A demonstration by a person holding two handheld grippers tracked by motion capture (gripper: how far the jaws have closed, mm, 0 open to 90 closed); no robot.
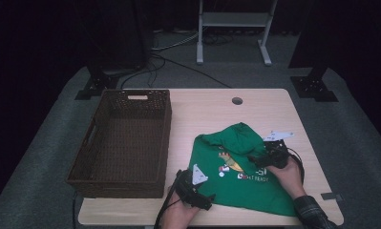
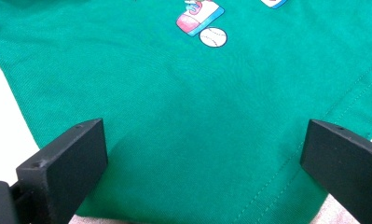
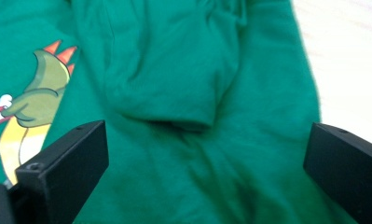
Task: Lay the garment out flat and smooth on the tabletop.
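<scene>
We find the green shirt [image 1: 240, 176] flat on the table [image 1: 202, 109], under both tools. The right gripper [image 3: 207, 154] stands wide over a folded sleeve [image 3: 169, 79]; the left gripper [image 2: 202, 158] is wide above the hem. Risk: pads pinching several layers, bunching the fold. The far collar is hard to make out.

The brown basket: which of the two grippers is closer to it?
Left. The left gripper sits just beside the basket's near right corner; the right gripper is farther right, over the green shirt.
</scene>
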